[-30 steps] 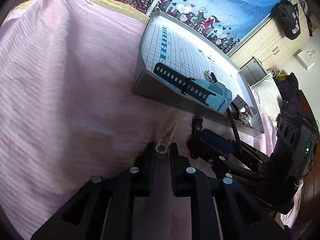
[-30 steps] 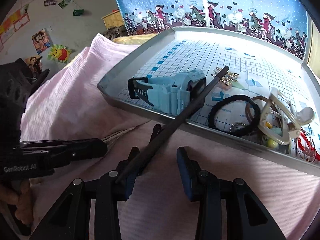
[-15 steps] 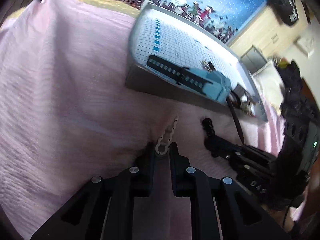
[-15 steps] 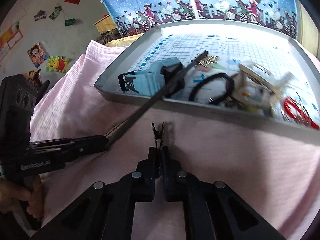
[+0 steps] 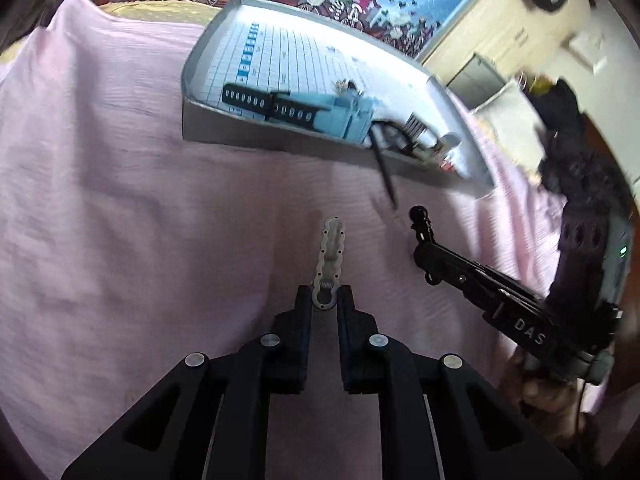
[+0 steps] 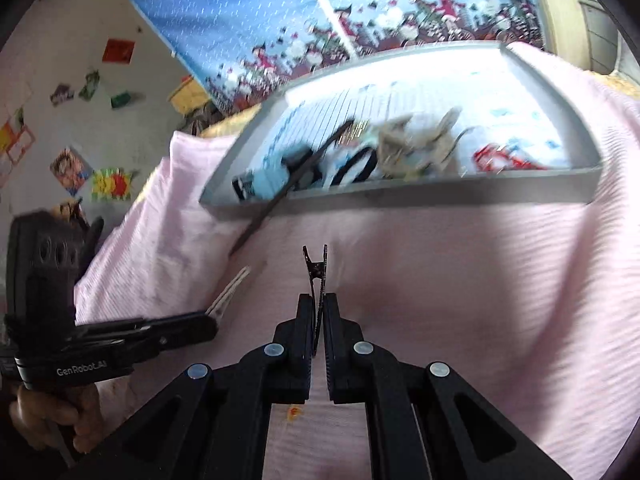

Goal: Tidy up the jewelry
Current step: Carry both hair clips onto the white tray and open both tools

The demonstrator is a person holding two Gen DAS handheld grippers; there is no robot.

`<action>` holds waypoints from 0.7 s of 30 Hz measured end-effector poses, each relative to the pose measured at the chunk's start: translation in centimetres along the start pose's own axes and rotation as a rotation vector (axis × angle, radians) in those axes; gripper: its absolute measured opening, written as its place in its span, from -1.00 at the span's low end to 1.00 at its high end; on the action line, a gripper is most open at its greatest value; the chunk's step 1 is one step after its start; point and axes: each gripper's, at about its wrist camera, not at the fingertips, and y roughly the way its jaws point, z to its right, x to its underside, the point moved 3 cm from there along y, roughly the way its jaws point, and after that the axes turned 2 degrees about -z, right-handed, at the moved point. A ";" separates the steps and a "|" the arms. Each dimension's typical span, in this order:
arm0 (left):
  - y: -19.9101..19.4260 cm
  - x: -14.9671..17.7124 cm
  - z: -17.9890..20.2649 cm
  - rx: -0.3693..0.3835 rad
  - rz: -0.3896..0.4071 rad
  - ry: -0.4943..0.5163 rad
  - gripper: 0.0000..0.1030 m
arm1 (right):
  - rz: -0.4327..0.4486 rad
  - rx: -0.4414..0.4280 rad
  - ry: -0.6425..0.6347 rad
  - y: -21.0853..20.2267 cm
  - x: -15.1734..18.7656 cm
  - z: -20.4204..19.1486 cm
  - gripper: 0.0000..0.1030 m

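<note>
Left wrist view: the left tongs (image 5: 324,300) are closed on the spring end of a pale hair clip (image 5: 330,258), whose scalloped tip points forward over the pink blanket (image 5: 120,200). Ahead, a grey tray (image 5: 280,136) with a grid-printed liner sits on the blanket. A light-blue watch (image 5: 320,114) with a black perforated strap lies in the tray near its front wall. A thin black stick (image 5: 384,168) leans out over the tray's front wall, its lower end just above the blanket. To the right, the right tongs (image 5: 420,220) come in from the side, pinching a small black clip (image 5: 420,216); a hand (image 5: 548,396) grips their handle.

Right wrist view: the right tongs (image 6: 319,312) are shut on the black clip (image 6: 317,280), which stands upright between the fingers with its two handle wings spread at the top. Beyond it the tray (image 6: 440,196) appears blurred, holding the blue watch (image 6: 264,182), a black hair tie (image 6: 352,166), a pale claw clip (image 6: 416,146) and something red (image 6: 504,158) towards the right end. The black stick (image 6: 280,200) slants out over the tray's front wall down to the blanket (image 6: 480,280). At lower left the left tongs (image 6: 212,316) hold the pale hair clip (image 6: 230,292), with a hand (image 6: 56,416) on the handle. A blue patterned curtain (image 6: 280,12) hangs behind.
</note>
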 end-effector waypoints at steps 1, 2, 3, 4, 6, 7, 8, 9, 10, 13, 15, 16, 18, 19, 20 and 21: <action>-0.4 0.0 0.3 0.006 0.009 -0.006 -0.81 | 0.019 0.002 0.002 -0.5 -0.4 0.1 -0.89; -1.1 0.0 0.6 0.009 0.027 -0.008 -0.81 | 0.044 0.004 0.004 -1.1 -0.9 0.2 -0.89; -1.8 -0.1 0.9 0.003 0.044 -0.002 -0.81 | 0.070 0.002 0.009 -1.7 -1.3 0.3 -0.89; -2.5 -0.3 1.2 -0.002 0.063 0.004 -0.81 | 0.099 0.002 0.013 -2.3 -1.7 0.4 -0.89; -4.1 -0.9 1.8 -0.003 0.113 0.009 -0.81 | 0.144 0.009 0.014 -3.1 -2.4 0.4 -0.89; -4.8 -1.3 2.0 -0.003 0.143 0.009 -0.81 | 0.165 0.011 0.014 -3.4 -2.7 0.3 -0.89; -5.4 -1.6 2.0 0.002 0.175 0.010 -0.81 | 0.188 0.012 0.011 -3.6 -3.1 0.2 -0.89; -5.9 -1.8 2.0 0.014 0.212 0.016 -0.81 | 0.206 0.013 0.008 -3.7 -3.4 0.1 -0.89; -6.2 -2.0 2.2 0.022 0.242 0.024 -0.81 | 0.224 0.014 0.003 -3.8 -3.7 0.0 -0.89; -6.7 -3.3 2.1 0.004 0.350 0.044 -0.81 | 0.271 0.022 -0.016 -3.1 -4.5 -0.4 -0.89; -6.1 -4.7 1.7 -0.009 0.404 0.030 -0.81 | 0.271 0.045 -0.041 -2.1 -5.0 -0.8 -0.89; -5.5 -5.5 1.4 -0.023 0.420 0.022 -0.81 | 0.266 0.057 -0.058 -1.5 -5.2 -1.0 -0.89; -4.5 -6.4 0.5 -0.042 0.419 0.001 -0.81 | 0.258 0.059 -0.074 -0.7 -5.3 -1.0 -0.89; -3.9 -6.8 0.0 -0.057 0.417 -0.006 -0.81 | 0.252 0.062 -0.077 -0.2 -5.3 -0.9 -0.89; -3.3 -7.1 -0.5 -0.071 0.413 -0.015 -0.81 | 0.244 0.073 -0.078 0.5 -5.4 -0.9 -0.89; -2.4 -7.6 -1.0 -0.083 0.402 -0.026 -0.81 | 0.237 0.080 -0.080 1.0 -5.5 -0.8 -0.89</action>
